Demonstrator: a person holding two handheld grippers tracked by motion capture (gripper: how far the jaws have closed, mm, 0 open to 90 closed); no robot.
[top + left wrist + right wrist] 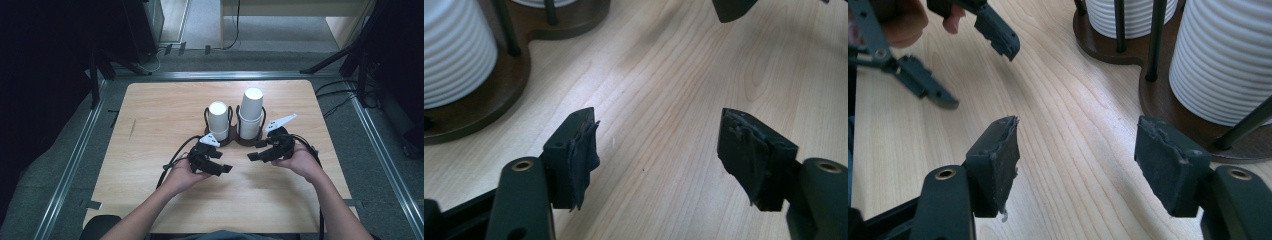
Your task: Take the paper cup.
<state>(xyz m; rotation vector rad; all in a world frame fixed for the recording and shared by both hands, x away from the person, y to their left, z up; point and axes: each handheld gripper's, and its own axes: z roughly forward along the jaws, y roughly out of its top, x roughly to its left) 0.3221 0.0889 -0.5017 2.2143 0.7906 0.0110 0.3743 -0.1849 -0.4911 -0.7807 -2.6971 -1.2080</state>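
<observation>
Two stacks of white ribbed cups stand upside down in a brown wooden holder (234, 139) with black wire posts at the middle of the table. The left stack (218, 120) is shorter than the right stack (250, 112). My left gripper (223, 161) hovers just in front of the holder, open and pointing right, with nothing between its jaws (656, 135). My right gripper (255, 150) faces it from the right, also open and empty (1075, 145). A cup stack (1228, 60) and the holder's base (1168, 105) lie right of the right jaws.
The light wooden table (150, 130) has bare room to the left, to the right and in front of the holder. Around it run metal floor rails (75, 155). Dark stands and cables sit at the back corners.
</observation>
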